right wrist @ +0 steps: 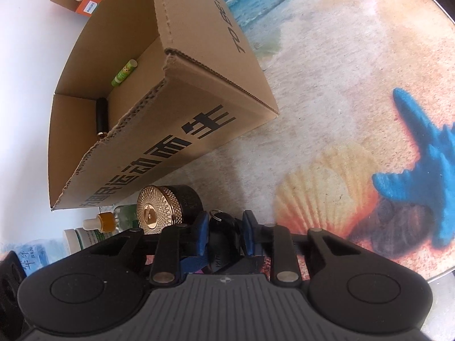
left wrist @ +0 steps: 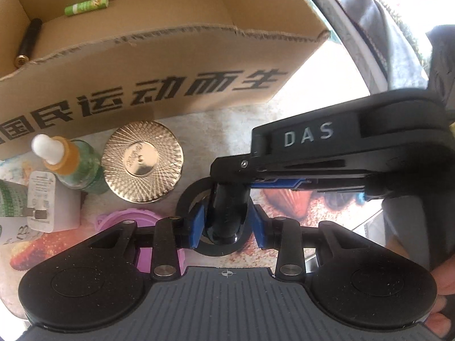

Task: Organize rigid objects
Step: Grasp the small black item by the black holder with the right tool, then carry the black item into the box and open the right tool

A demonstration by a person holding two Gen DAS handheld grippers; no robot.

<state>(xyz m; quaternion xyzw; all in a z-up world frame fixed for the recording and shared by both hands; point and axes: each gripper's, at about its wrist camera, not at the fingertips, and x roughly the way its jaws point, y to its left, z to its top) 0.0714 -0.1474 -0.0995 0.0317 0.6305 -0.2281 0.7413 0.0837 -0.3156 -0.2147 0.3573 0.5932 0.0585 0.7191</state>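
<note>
My left gripper [left wrist: 227,224] pinches a glossy black key fob [left wrist: 226,213], and my right gripper [right wrist: 223,234] clamps the same fob from the side. It sits on the tabletop [right wrist: 327,99] beside a gold-lidded jar [left wrist: 142,161], near the cardboard box [left wrist: 170,65].

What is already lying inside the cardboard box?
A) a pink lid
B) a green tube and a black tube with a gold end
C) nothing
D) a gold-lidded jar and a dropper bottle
B: the left wrist view shows a green tube and a black tube with a gold end on the floor of the cardboard box; the other items sit outside it.
</note>
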